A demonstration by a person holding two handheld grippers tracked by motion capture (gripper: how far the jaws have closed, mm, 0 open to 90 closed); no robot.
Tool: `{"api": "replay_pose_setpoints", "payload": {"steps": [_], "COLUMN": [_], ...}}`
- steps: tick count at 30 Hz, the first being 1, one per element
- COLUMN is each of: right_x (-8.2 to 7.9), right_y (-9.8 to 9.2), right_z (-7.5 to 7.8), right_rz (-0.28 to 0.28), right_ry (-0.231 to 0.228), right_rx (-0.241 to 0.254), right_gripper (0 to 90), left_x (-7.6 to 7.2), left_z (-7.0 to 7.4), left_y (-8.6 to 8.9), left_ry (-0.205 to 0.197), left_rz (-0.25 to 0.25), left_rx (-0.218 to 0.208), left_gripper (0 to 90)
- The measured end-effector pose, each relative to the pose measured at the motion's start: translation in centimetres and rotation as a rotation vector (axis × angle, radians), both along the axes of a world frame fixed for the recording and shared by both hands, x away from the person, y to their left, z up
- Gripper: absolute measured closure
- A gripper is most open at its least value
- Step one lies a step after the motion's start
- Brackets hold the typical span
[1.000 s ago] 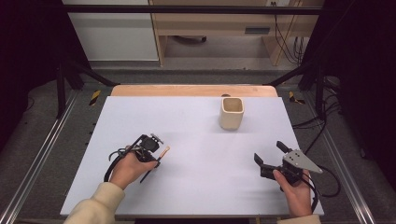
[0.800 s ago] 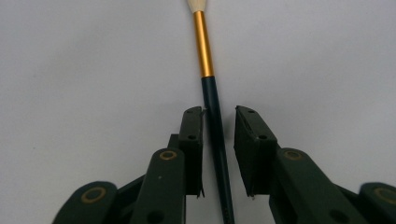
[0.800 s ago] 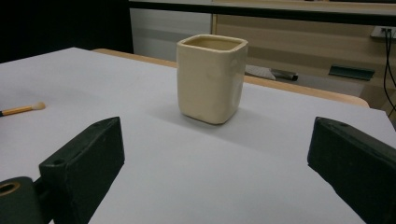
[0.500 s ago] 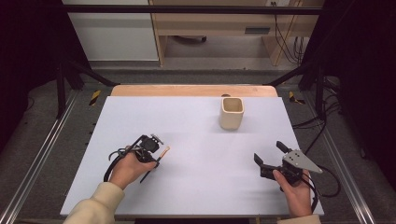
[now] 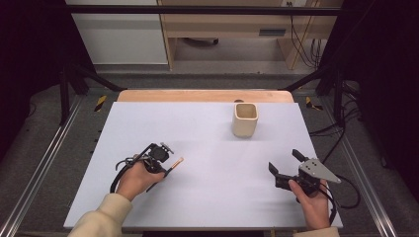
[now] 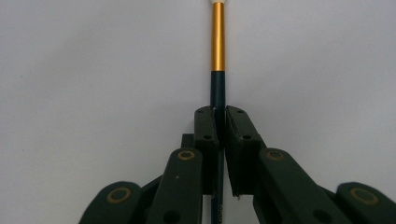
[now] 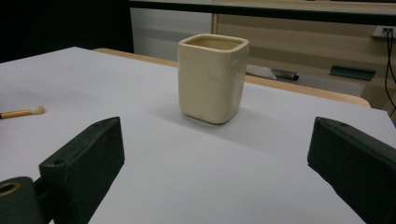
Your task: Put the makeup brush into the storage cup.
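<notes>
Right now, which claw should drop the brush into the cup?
Left. The left claw is already shut on the brush. The right claw is open, holding nothing. The cup stands upright and open-topped, farther up the table, nearer the right.

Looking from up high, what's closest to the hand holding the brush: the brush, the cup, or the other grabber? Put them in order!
1. The brush: clamped in the left gripper itself.
2. The right gripper: across the white table, at the near right.
3. The cream cup: farther back, right of centre. These last two are close; the cup looks slightly nearer or equal, so too close to call.

cream cup (image 7: 213, 77) upright, jaws apart (brush tip (image 7: 36, 110) left)
</notes>
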State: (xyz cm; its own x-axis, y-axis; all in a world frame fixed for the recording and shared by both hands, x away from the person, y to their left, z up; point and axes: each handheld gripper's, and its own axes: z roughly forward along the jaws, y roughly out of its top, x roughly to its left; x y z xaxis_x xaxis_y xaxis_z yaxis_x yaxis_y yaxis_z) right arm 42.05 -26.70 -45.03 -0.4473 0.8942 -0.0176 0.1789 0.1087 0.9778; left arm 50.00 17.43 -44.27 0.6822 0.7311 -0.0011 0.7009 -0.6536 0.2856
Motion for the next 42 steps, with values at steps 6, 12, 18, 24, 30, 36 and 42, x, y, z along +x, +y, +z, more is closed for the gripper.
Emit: {"api": "replay_pose_setpoints", "payload": {"steps": [6,12,18,24,30,36,42], "right_x": [0.0,0.0,0.0,0.1,0.4,0.5,1.2], "right_y": [0.0,0.0,0.1,0.3,0.7,1.6,4.1], "right_z": [0.0,0.0,-0.1,-0.1,-0.2,-0.1,0.8], "right_rz": [0.001,0.001,0.002,0.012,0.017,0.033,0.089], "right_ry": [0.002,-0.001,0.008,0.009,0.021,0.032,0.065], "right_rx": [0.0,-0.002,-0.005,-0.006,0.002,0.02,0.063], "right_gripper": [4.1,4.1,3.7,3.7,3.7,4.4,4.3], "left_x": [-0.2,-0.4,-0.7,-0.8,-0.9,-1.1,-1.3], "left_z": [0.6,1.6,2.5,3.4,4.1,4.5,4.4], "left_y": [0.3,0.6,0.6,0.7,1.3,2.2,2.7], "left_ry": [-0.028,-0.089,-0.177,-0.273,-0.336,-0.403,-0.468], "left_rz": [-0.009,-0.005,-0.002,-0.004,-0.001,0.004,0.02], "left_rx": [-0.031,-0.077,-0.141,-0.203,-0.265,-0.335,-0.436], "left_gripper": [83.2,83.3,83.3,83.3,83.3,83.3,83.3]}}
